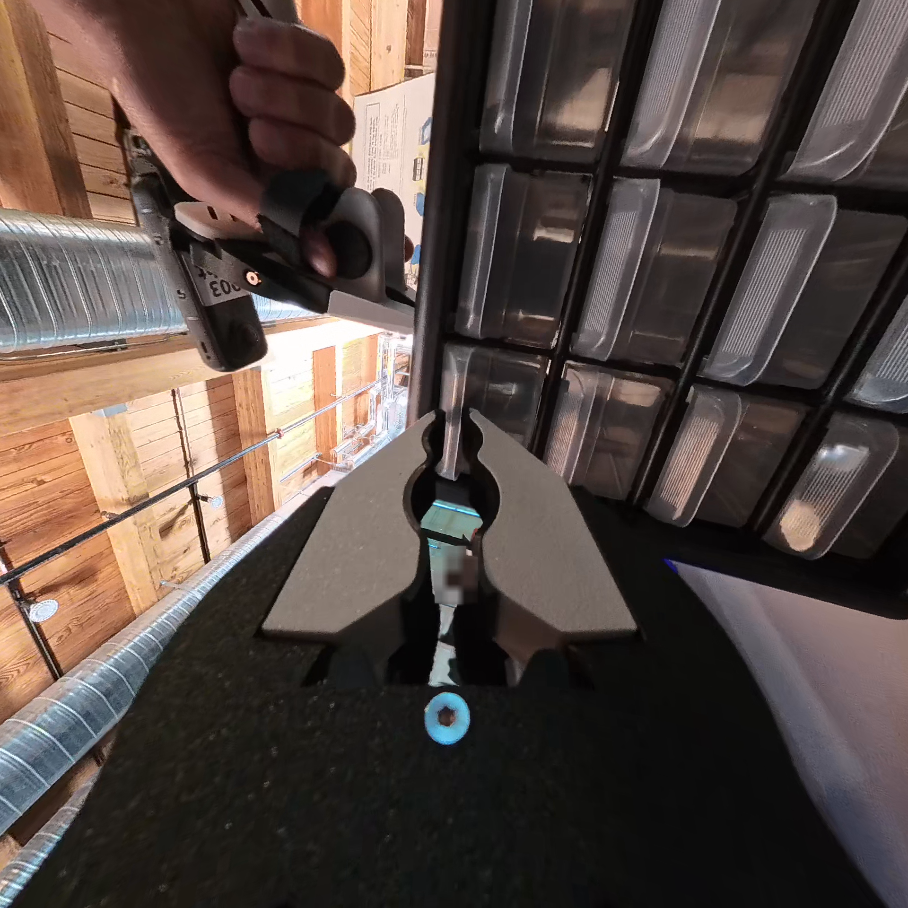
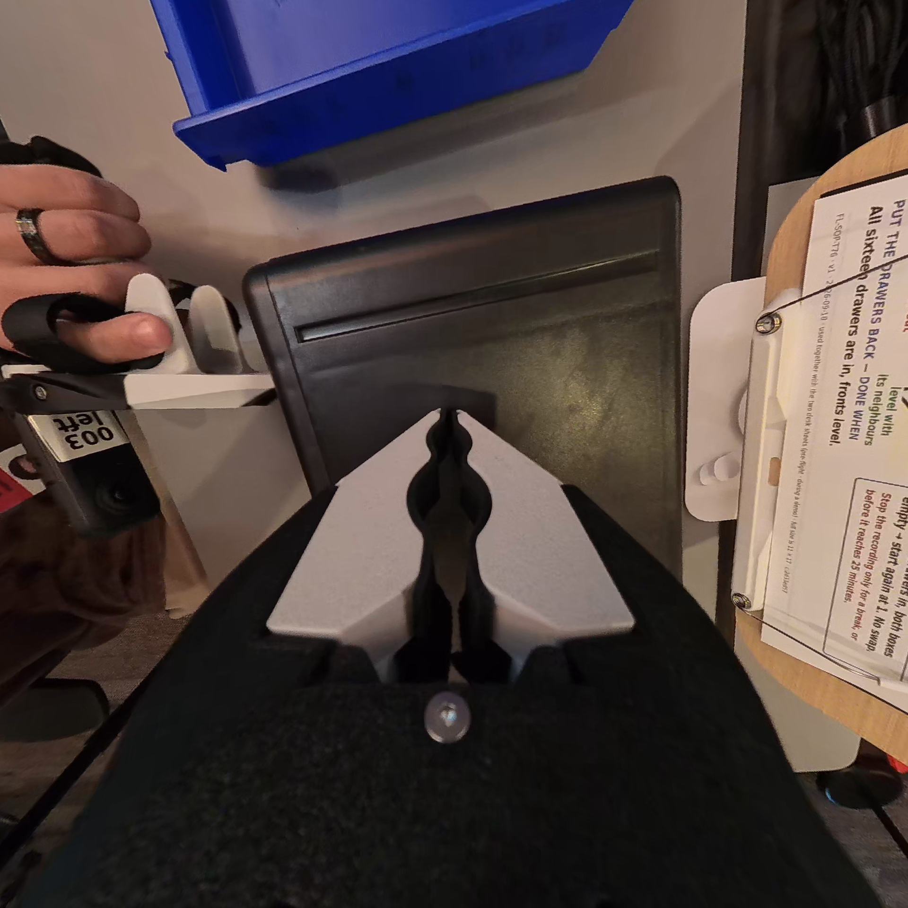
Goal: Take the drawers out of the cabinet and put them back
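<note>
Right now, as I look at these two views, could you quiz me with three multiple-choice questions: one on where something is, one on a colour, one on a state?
1. Where do the right fingers point?
A. Into the bin
B. At the cabinet's black outer wall
C. At the paper sheet

2. What colour is the bin beyond the cabinet?
A. Blue
B. Red
C. Green

3. What are the left fingers doing?
A. Spread wide in the air
B. Shut on nothing
C. Shut on a clear drawer's handle

Answers:
1. B: the tips of the right fingers meet just in front of the dark wall of the cabinet.
2. A: the bin is bright blue all over.
3. C: the left fingers pinch the handle of a drawer at the cabinet's edge.
</note>
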### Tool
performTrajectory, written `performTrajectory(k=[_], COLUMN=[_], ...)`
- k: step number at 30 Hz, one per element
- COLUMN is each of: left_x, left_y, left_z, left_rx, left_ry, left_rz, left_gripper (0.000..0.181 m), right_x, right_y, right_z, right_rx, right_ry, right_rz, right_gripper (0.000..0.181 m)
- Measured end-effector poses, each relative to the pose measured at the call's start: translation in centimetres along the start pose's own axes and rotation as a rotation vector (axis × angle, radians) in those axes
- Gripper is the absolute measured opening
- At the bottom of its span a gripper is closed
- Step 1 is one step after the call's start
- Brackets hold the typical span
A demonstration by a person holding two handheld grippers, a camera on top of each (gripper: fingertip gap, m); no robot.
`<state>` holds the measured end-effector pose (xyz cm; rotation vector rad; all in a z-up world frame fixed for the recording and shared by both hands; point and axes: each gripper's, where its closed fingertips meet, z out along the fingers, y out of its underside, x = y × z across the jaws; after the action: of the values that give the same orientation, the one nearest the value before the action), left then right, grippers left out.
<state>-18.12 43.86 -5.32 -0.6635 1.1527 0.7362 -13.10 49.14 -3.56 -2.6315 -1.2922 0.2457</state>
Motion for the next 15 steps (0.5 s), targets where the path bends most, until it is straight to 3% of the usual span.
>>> performTrajectory(k=[15], left_x=[-0.6], left_y=[-0.5], left_z=[-2.9], left_rx=[-0.065], left_ry=[0.02], left_rz=[-0.15], left_gripper=[0.006], right_x=[0.0], right_y=[0.0], right_z=[0.0], right_rx=[0.014], right_ry=[0.02], right_rz=[-0.002], right_gripper=[0.0])
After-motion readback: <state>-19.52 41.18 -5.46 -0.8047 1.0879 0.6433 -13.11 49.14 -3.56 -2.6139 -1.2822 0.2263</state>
